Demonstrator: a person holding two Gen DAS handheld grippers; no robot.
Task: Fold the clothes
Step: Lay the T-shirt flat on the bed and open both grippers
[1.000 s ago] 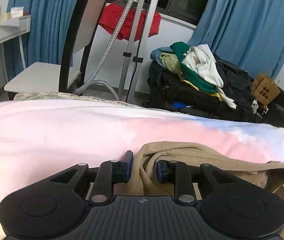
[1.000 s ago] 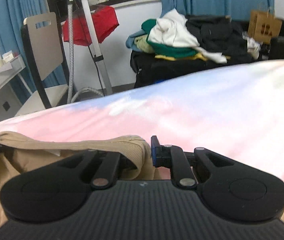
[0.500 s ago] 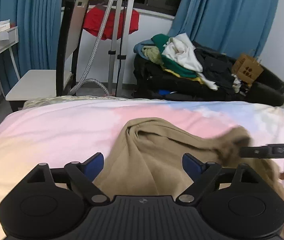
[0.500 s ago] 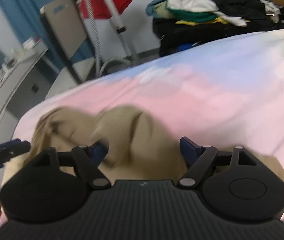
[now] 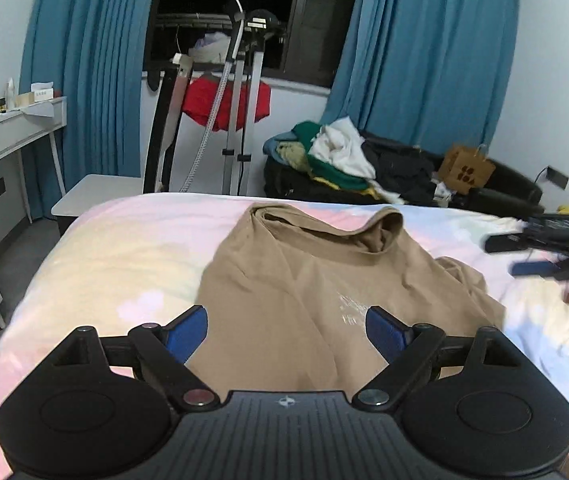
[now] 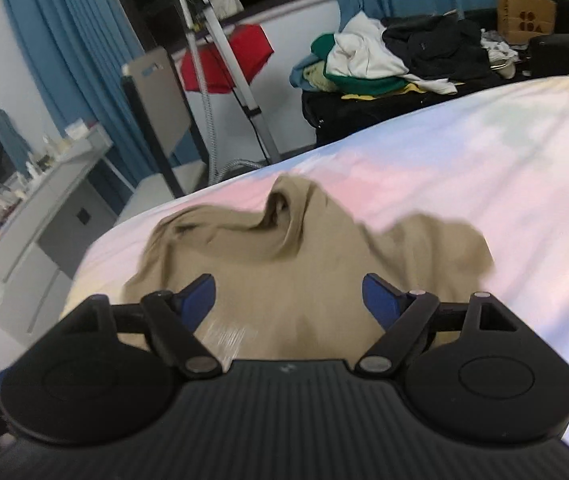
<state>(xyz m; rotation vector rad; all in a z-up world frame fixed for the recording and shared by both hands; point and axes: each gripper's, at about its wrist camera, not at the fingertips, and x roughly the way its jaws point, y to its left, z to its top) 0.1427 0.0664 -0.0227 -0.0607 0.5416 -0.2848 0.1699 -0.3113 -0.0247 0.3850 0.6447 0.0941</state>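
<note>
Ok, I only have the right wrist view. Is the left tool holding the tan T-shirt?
Observer: No. The left tool has just been opening. Its jaws stand wide and empty above the tan T-shirt.
Operator: And where's my right tool?
Observer: The right tool, also just opened, hangs over the pastel bedsheet beside the spread sleeve, apparently apart from it.
Operator: Print side up?
Observer: Yes, the pale chest lettering, blurred in your view, faces up.

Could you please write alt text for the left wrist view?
A tan shirt lies rumpled on a pastel bed, beyond the open, empty left gripper. The right gripper hovers at the right edge; clothes are heaped behind.
</note>
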